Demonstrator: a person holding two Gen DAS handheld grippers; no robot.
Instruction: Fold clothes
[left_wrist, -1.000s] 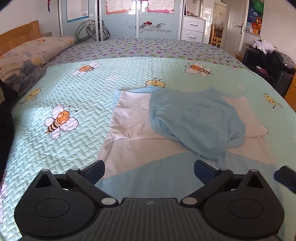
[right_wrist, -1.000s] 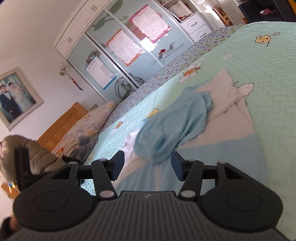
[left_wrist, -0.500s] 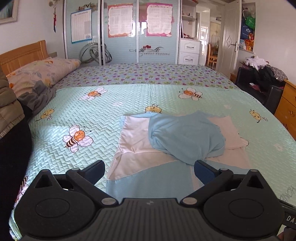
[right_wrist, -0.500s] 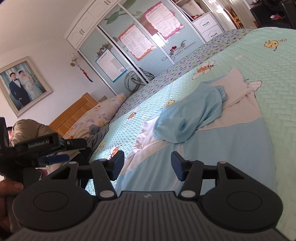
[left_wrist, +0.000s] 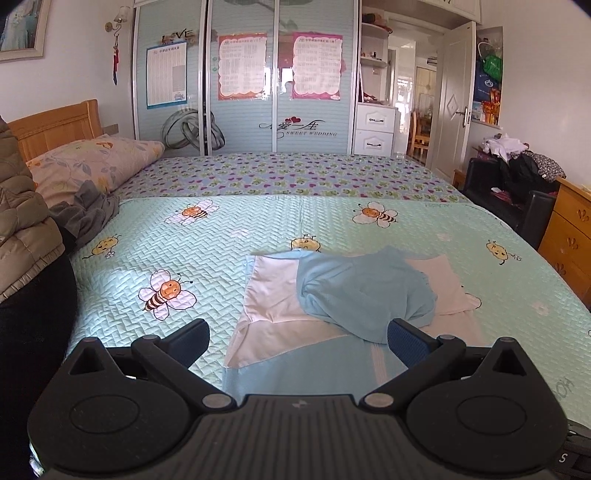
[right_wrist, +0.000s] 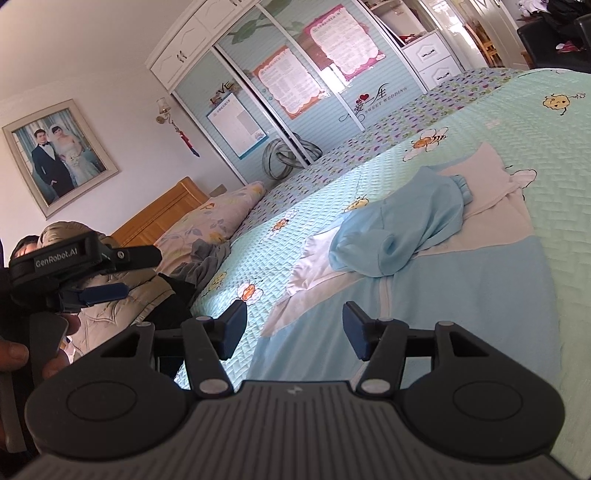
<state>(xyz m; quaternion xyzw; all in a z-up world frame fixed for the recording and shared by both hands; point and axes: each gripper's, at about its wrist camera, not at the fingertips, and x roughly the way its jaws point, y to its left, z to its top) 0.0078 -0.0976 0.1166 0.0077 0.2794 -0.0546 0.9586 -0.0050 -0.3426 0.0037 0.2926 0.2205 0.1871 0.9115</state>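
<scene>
Blue-and-white garment (left_wrist: 354, 295) on bed, long axis toward wardrobe, both claws spread empty

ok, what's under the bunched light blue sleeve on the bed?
The bunched light blue sleeve lies on the garment's white panel, blue lower section nearer the camera. Whatever sits directly beneath the bunch is covered.

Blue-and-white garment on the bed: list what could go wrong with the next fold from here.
1. The blue sleeve lies bunched in a heap on the garment; folding over it would likely trap a lump.
2. Both the left gripper and the right gripper are open and off the fabric, so a grab at the layered edge could catch only one layer, or the quilt beneath.
</scene>
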